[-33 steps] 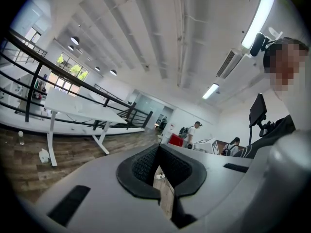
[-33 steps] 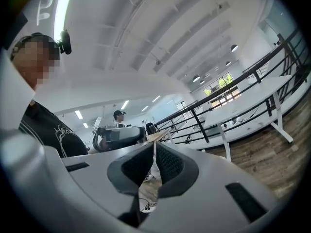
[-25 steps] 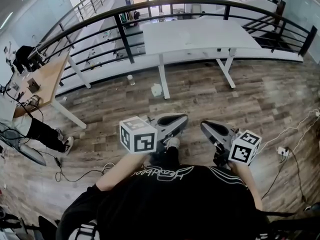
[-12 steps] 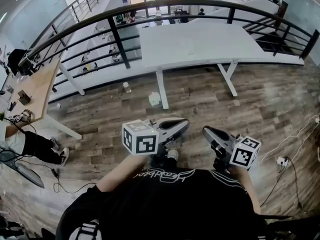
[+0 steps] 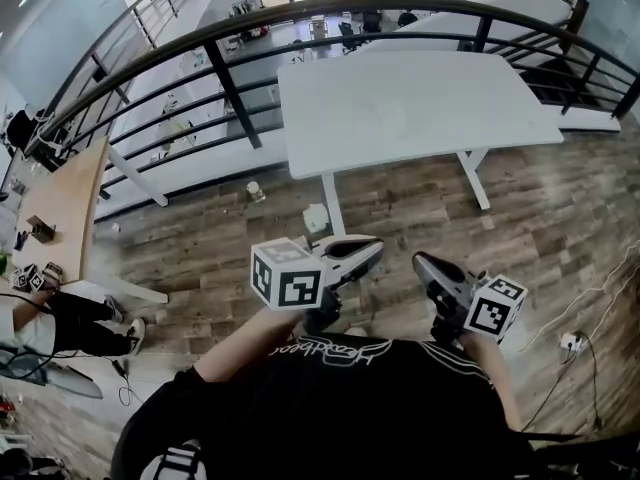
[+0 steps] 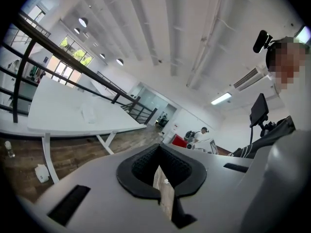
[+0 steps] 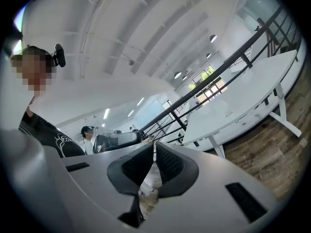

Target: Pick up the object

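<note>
No object to pick up is clearly visible. A faint pale patch [image 5: 393,118] lies on the white table [image 5: 480,78] ahead; I cannot tell what it is. My left gripper [image 5: 376,248] is held close in front of the person's body, above the wooden floor, its jaws shut with nothing between them. My right gripper [image 5: 418,260] hangs beside it, also shut and empty. In the left gripper view the left gripper [image 6: 159,147] points towards the white table [image 6: 58,115]. The right gripper view shows the right gripper [image 7: 154,144] with its pads together.
A black railing [image 5: 225,73] runs behind the table. A small bottle [image 5: 256,192] and a white container [image 5: 316,218] stand on the floor by the table leg. A wooden desk [image 5: 60,203] and a seated person's legs [image 5: 75,318] are at the left. Cables [image 5: 575,343] lie at the right.
The white table has come closer and lower in the head view. Both grippers stay shut and hold the same place in front of the body.
</note>
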